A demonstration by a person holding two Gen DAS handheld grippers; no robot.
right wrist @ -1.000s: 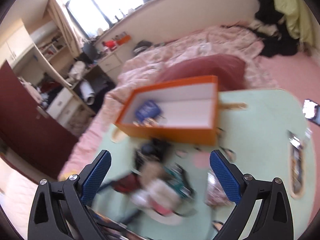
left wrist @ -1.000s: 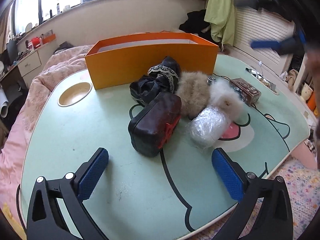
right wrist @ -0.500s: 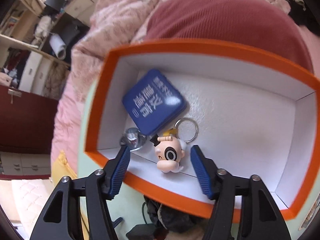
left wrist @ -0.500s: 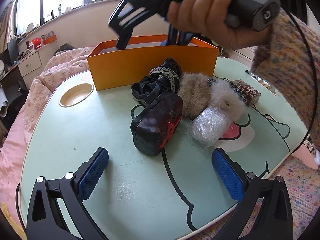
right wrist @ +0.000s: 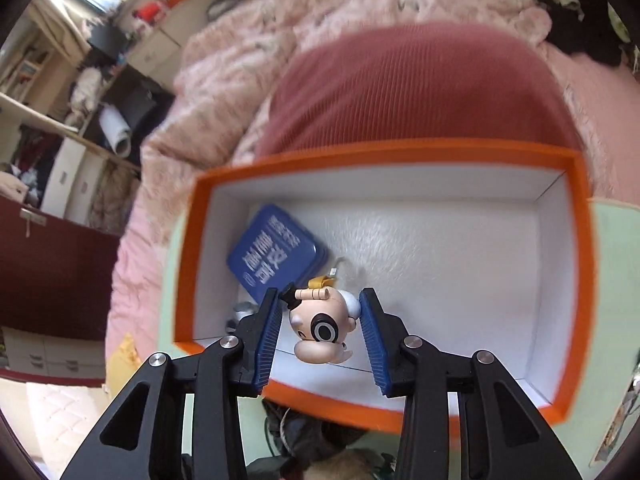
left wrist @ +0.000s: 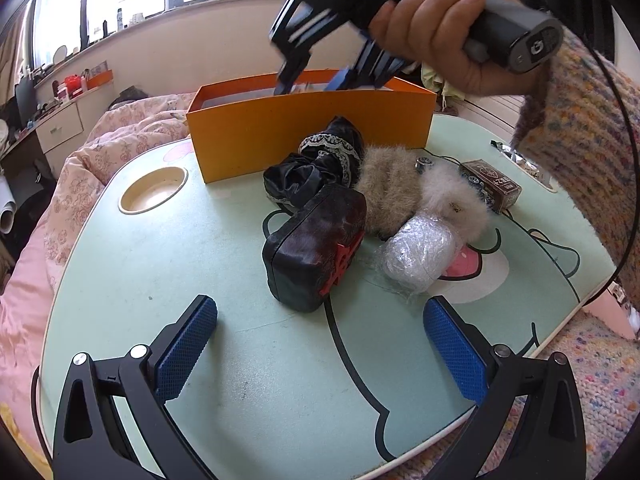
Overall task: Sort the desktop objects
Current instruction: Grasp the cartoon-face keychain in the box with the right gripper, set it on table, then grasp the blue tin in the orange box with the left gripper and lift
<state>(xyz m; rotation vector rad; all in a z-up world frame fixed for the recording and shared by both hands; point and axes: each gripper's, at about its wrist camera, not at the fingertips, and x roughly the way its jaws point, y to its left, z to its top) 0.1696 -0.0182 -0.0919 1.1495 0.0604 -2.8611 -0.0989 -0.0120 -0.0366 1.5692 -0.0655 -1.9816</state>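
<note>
In the right wrist view, a small cartoon-head keychain figure (right wrist: 320,320) lies inside the orange box (right wrist: 384,156), beside a blue tin (right wrist: 276,252). My right gripper (right wrist: 320,298) points down into the box with its jaws closing around the figure. A thin gap shows at each pad, and the figure sits between them. The left wrist view shows a hand holding that right gripper (left wrist: 308,84) over the orange box (left wrist: 312,128). My left gripper (left wrist: 320,308) hovers open and empty above the green table (left wrist: 160,260), in front of a black pouch (left wrist: 316,248).
A black lace-trimmed cloth (left wrist: 316,160), two fur pompoms (left wrist: 388,188), a plastic-wrapped ball (left wrist: 420,256) and a brown card box (left wrist: 492,184) are clustered mid-table. A round cup recess (left wrist: 154,196) lies at the left. A small silver item (right wrist: 242,312) rests in the box's near-left corner.
The right gripper swung over the orange box, dropped into it and narrowed its jaws around the keychain figure. The left gripper and the table objects stayed put.
</note>
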